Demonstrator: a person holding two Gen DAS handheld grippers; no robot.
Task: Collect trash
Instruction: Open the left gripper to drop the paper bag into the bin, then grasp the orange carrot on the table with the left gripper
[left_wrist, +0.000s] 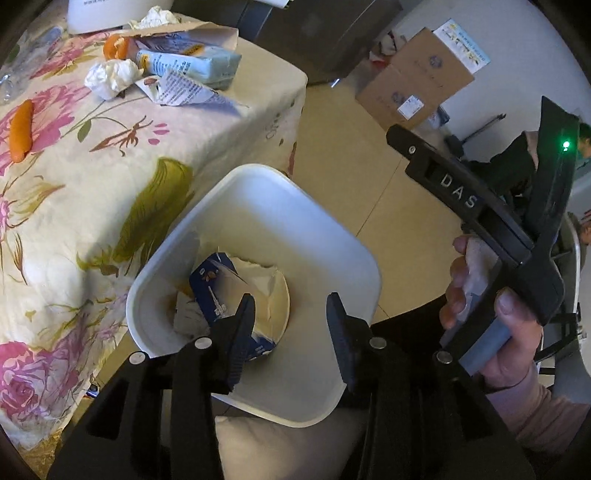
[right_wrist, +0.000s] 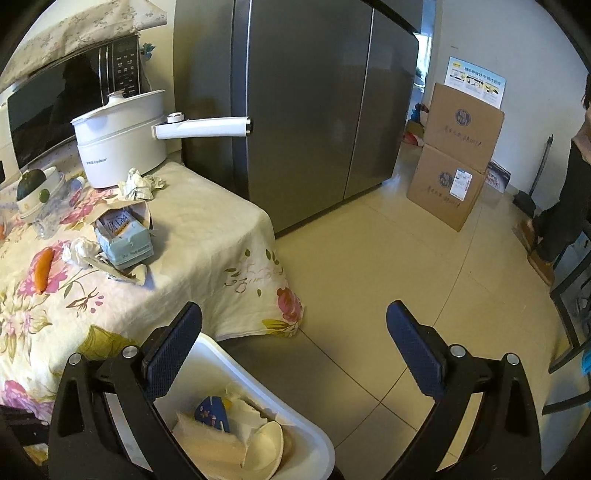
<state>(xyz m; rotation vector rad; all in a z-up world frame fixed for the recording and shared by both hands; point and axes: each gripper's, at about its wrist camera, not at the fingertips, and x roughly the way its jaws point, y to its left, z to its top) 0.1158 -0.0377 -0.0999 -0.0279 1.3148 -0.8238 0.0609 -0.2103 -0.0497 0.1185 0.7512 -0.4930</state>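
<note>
A: Over the bin (left_wrist: 258, 229), left gripper (left_wrist: 291, 325) stands part open, empty; blue carton (left_wrist: 212, 291) lies inside. Drop step, I'd say.
B: Right gripper (right_wrist: 295, 343) gapes wide, empty. Next probably needs a reach for tissue (right_wrist: 79, 251) on the table (right_wrist: 207, 229).

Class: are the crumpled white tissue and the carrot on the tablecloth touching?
Apart. The left wrist view shows bare floral cloth between the crumpled tissue and the carrot.

Two cardboard boxes (right_wrist: 456, 155) (stacked), one white bin (left_wrist: 295, 229), one carrot (left_wrist: 21, 131), one white pot (right_wrist: 122, 144).
</note>
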